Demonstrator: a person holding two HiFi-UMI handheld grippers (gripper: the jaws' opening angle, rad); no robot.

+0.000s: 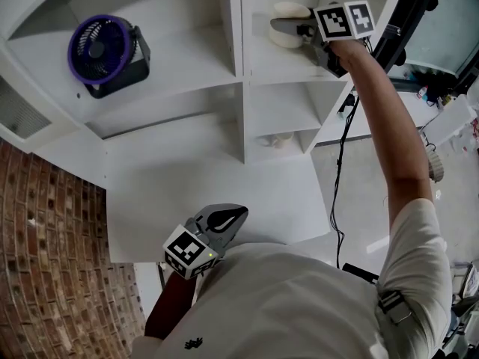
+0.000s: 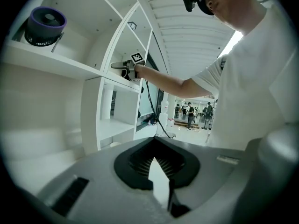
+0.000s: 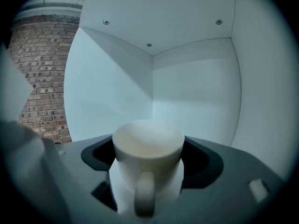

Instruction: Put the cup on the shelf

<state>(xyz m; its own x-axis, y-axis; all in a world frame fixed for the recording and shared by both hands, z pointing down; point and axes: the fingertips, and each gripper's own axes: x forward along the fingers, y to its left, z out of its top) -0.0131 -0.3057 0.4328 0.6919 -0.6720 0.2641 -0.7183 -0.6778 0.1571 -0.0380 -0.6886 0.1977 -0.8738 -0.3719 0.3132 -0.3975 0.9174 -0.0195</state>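
A big white shelf unit with many box-shaped holes stands by a red brick wall. A round purple fan with a black stand sits in one hole on the left side.

The person's bare right arm reaches far out to a hole on the right side of the shelf. The right tool is inside that hole. Its two jaws press on the sides of a plain white cup with a handle. The cup stands up straight, open side up, and its handle points back at the tool. White walls of the hole are all around the cup. I cannot tell if the bottom of the cup touches the shelf board.

The left tool is down low, close to the person's white shirt and far from the cup. Its jaws are closed, the tips meet, and there is nothing between them. It points at the shelf.

A small white thing sits in a lower hole under the cup; it is too small to name. A thin black cable hangs down beside the shelf on the right.
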